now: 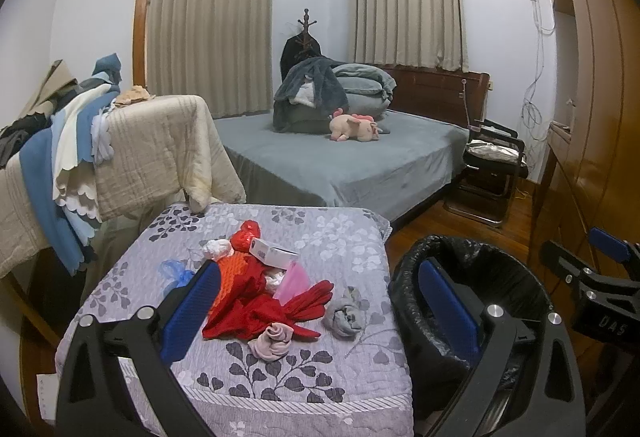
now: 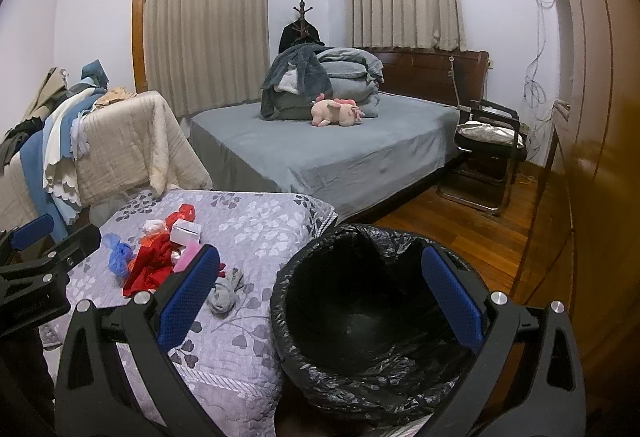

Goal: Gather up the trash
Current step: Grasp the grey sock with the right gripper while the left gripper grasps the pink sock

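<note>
Jaws spread wide and empty on both my grippers, left [image 1: 320, 301] and right [image 2: 320, 293].
Trash pile [image 1: 256, 289] lies on the floral-quilted bench [image 1: 320, 377], black-lined bin [image 2: 360, 317] just beside; gray bed [image 2: 320, 157] beyond.

Both wrist views face the bed [image 1: 340, 161] — left over the quilt [image 1: 320, 377], right over the bin [image 2: 360, 317].
</note>
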The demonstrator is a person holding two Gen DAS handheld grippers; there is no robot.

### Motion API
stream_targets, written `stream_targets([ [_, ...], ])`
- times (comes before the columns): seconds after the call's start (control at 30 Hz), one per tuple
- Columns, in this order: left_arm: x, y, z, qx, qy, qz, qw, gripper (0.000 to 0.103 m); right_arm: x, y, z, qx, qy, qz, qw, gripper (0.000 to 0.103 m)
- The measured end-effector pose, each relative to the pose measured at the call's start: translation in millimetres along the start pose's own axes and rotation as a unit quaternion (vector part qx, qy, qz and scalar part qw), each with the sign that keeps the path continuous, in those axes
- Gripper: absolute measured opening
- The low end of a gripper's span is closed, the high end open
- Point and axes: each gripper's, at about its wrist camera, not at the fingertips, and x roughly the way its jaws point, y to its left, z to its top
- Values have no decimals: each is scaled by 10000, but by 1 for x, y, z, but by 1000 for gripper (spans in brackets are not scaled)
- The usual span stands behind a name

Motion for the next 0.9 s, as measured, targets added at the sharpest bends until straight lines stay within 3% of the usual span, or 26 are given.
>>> stream_targets([
  [0.3, 14, 16, -9, -85, 60, 126, 9999, 97, 19, 20, -4, -59, 62, 123, 9999, 98],
  [0.67, 42, 69, -26, -230, 230, 838, 9959, 97, 62, 62, -14, -268, 308, 575, 9975, 98],
  [0.9, 67, 106, -47, -316, 476, 1099, 9923, 97, 106, 96, -34, -421, 577, 912, 9933, 98],
])
